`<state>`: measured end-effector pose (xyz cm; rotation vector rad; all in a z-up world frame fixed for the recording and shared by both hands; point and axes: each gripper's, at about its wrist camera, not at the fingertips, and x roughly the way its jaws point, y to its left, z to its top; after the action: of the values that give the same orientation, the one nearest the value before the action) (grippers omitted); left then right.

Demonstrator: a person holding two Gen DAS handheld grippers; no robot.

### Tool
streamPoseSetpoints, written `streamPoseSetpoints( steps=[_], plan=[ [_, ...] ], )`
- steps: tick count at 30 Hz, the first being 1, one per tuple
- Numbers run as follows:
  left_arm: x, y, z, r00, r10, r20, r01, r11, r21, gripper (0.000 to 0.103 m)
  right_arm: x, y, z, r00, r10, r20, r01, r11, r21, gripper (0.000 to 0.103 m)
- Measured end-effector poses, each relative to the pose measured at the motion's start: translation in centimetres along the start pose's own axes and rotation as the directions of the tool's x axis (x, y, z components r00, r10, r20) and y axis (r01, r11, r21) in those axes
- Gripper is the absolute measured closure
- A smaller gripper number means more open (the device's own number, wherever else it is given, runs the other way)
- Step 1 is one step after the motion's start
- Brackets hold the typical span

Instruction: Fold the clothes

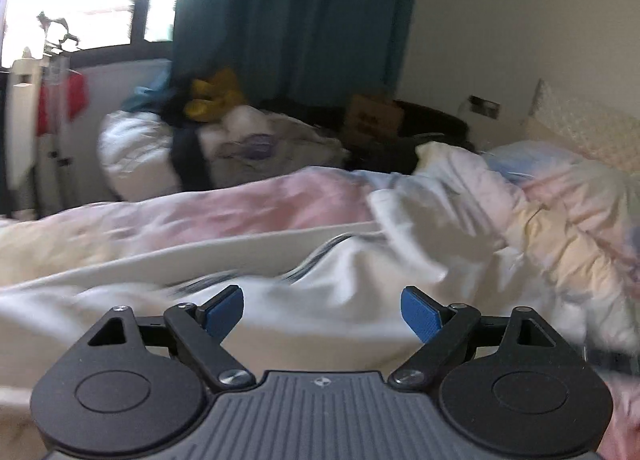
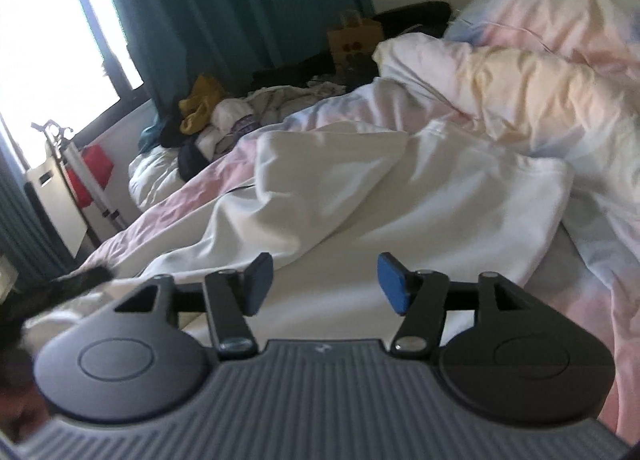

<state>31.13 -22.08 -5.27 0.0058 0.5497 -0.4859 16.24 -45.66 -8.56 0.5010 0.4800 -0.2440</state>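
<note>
Left gripper (image 1: pixel 322 314) hovers with jaws spread and empty, directly over the near edge of the white garment (image 1: pixel 352 300), which lies on the pastel duvet (image 1: pixel 248 212). Right gripper (image 2: pixel 326 282) is likewise spread and empty; the garment (image 2: pixel 400 196) stretches ahead of it, long axis apparently toward the clothes pile (image 2: pixel 224 120). Neither is clearly nearer.

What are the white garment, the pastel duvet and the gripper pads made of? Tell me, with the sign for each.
White garment: looks like matte cotton jersey, going by its soft, rounded folds. Pastel duvet: padded fabric, puffy with fine crinkles. Pads of the left hand-held gripper: blue, ribbed, likely rubber or textured plastic; which one is unclear.
</note>
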Motion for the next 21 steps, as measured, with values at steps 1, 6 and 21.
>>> streamPoseSetpoints(
  steps=[1,6,21],
  plan=[
    [1.9,-0.8,0.8,1.0,-0.011,-0.008,0.011,1.0,0.008,0.015,0.1,-0.3,0.0,1.0,-0.001,0.0,0.001,1.0,0.016,0.035],
    [11.3,-3.6,3.4,0.998,-0.019,-0.064,0.022,0.999,0.035,0.014,0.8,-1.6,-0.1,1.0,0.001,-0.004,0.0,0.997,0.082,0.035],
    [21.8,-6.6,5.3,0.989,-0.109,-0.099,0.114,0.993,0.043,0.086,2.8,-3.5,-0.5,1.0,-0.017,-0.011,0.018,0.983,0.183,0.035]
  ],
)
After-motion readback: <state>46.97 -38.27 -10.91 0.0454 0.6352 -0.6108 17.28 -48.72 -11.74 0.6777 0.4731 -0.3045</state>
